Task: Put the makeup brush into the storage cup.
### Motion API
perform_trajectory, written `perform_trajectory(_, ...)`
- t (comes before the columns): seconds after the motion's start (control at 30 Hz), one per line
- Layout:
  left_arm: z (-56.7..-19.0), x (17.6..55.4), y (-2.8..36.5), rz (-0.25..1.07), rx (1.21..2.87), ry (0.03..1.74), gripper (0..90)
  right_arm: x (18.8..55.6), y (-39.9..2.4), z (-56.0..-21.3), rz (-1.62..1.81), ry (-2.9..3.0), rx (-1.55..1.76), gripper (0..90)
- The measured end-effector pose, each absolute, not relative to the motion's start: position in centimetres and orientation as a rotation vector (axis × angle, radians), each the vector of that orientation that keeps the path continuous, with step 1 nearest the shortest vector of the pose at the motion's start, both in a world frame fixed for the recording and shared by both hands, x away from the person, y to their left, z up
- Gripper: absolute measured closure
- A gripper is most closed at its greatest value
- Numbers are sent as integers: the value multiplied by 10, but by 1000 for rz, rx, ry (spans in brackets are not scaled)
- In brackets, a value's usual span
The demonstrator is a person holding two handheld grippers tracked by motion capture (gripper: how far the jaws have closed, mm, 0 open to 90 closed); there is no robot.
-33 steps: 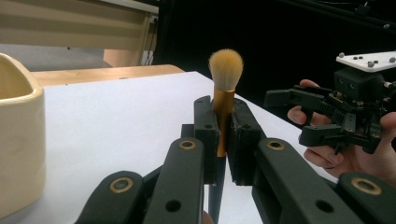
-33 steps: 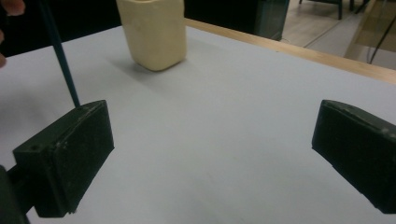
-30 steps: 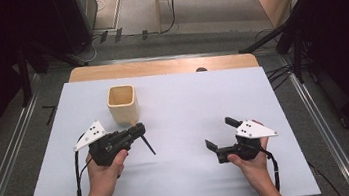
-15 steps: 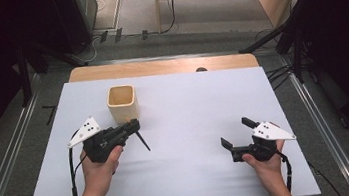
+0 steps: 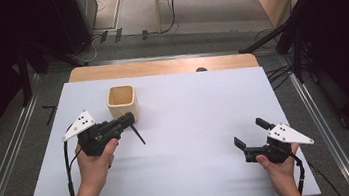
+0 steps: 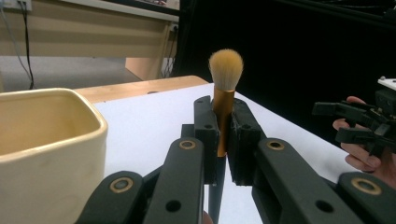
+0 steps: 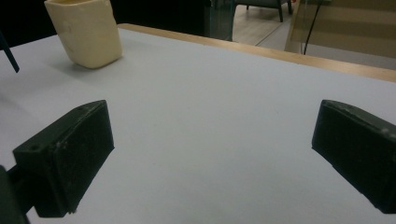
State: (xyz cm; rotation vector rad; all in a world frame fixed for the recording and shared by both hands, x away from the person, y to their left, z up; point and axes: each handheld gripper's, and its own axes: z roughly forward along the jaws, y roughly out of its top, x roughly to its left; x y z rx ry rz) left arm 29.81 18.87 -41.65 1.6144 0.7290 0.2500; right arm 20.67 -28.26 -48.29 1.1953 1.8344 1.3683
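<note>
Gripping a makeup brush (image 6: 223, 100), the left gripper (image 5: 127, 120) has its jaws closed on the gold ferrule; in the left gripper view the tan bristle head sticks up above the jaw tips and the dark handle drops below them. In the high view the gripper sits at about 9 o'clock on the counter (image 5: 188, 106), jaws aimed toward 2 o'clock, with the thin dark brush handle slanting down toward 5 o'clock, its tip close to the white surface; contact with the surface cannot be told. The left hand (image 5: 94, 160) wraps the gripper body, with the grey three-cornered plate up top.

A cream square cup (image 5: 122, 102) stands upright on the counter at about 10 o'clock, just beyond the left gripper's jaw tips, close but apart. In the left gripper view the cup is at 8 o'clock, very near the jaws, and looks empty as far as its inside shows.

The right gripper (image 5: 252, 133) is at about 4 o'clock on the counter, well apart from the cup and brush, held by the right hand (image 5: 279, 168). Its jaws stand wide with nothing between them, just bare white counter in the right gripper view, with the cup far off at 11 o'clock.
</note>
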Motion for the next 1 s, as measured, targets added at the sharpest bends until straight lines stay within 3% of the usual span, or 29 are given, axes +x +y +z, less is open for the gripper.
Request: perform_trajectory(1.0,-384,321,201,326,1579,737,848,205,-278,-492,1347,1866,1186,0)
